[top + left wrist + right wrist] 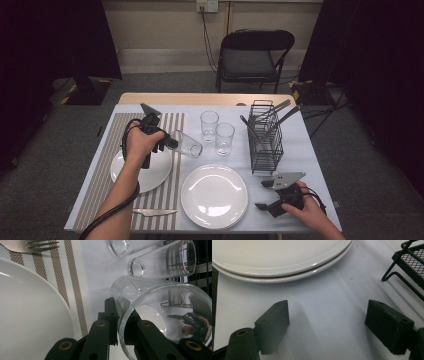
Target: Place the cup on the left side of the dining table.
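The left gripper [171,143] carries a glass [186,144] tipped on its side, jaws pinched on the rim, one inside, one outside. Best swing it upright gently before setting it by the plate [141,171]. The right gripper [264,195] rests on the table [300,145], jaws spread wide, empty.

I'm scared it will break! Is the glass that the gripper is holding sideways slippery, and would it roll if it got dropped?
Probably slippery: the glass is smooth and clear, and the left gripper pinches only its rim wall. It likely would roll, being round and already tipped on its side above the table. It looks thin, so a fall could well crack it.
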